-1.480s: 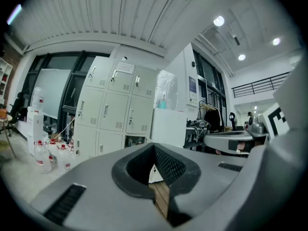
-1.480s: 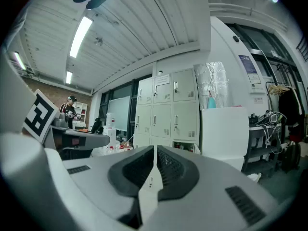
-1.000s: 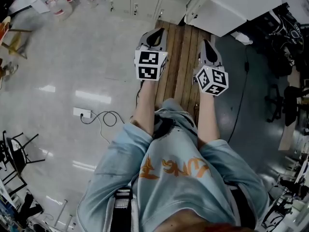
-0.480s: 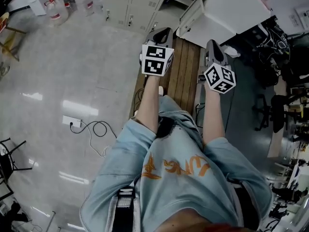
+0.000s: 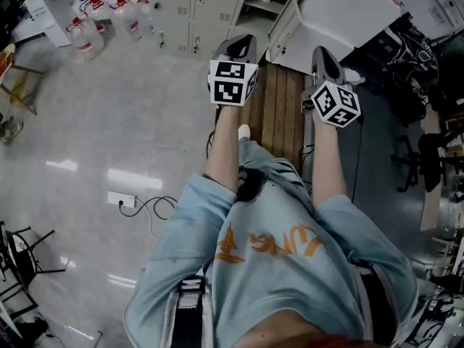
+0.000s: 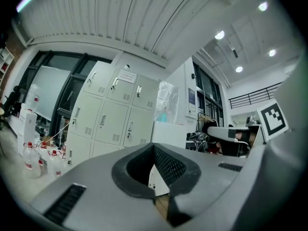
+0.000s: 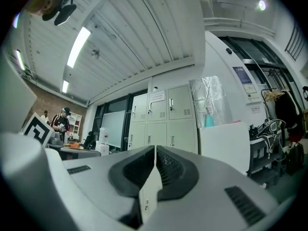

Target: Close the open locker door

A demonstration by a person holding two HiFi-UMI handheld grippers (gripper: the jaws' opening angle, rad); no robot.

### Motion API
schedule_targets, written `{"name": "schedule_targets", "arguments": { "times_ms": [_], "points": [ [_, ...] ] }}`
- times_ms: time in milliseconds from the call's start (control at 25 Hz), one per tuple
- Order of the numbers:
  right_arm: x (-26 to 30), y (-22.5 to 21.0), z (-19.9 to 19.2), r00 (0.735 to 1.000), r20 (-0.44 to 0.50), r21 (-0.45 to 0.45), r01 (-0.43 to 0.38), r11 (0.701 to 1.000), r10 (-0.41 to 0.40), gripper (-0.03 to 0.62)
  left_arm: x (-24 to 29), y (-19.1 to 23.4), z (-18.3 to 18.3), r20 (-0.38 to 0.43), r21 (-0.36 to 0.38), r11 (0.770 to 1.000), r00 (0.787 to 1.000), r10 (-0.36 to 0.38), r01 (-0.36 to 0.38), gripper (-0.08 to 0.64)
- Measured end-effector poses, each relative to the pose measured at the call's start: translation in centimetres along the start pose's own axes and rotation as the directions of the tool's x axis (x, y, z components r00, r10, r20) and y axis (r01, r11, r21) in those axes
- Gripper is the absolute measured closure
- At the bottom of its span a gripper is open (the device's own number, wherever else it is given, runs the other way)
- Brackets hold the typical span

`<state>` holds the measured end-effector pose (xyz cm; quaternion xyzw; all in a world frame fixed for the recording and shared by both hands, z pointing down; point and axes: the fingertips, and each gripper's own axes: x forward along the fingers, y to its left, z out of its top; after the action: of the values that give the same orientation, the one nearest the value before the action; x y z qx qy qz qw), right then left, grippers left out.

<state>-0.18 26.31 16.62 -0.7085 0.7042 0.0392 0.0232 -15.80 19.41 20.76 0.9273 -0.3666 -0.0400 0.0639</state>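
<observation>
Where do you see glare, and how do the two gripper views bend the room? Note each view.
Head view: pale streaks of glare on the glossy floor. Left gripper view: fisheye, black corners, lockers leaning, ceiling lamps blown out. Right gripper view: same bending, strip light glaring white.
</observation>
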Motion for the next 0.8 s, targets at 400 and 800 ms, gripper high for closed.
{"name": "schedule_targets", "arguments": {
  "times_ms": [400,800],
  "points": [
    [3.2,-2.6,-1.3,1.000,-0.001,0.024,0.002,1.000,-0.002,0.561,3.7,1.4,-0.1,0.001,-0.009,1.000,1.000,0.008,-0.008,0.541],
    [5.8,-7.8,-6.6,0.996,-0.062,0.112,0.068,0.991,-0.062,0.561,9.6,0.8,-3.6,-0.079,-0.020,0.999,0.996,-0.036,0.034,0.541]
  ]
}}
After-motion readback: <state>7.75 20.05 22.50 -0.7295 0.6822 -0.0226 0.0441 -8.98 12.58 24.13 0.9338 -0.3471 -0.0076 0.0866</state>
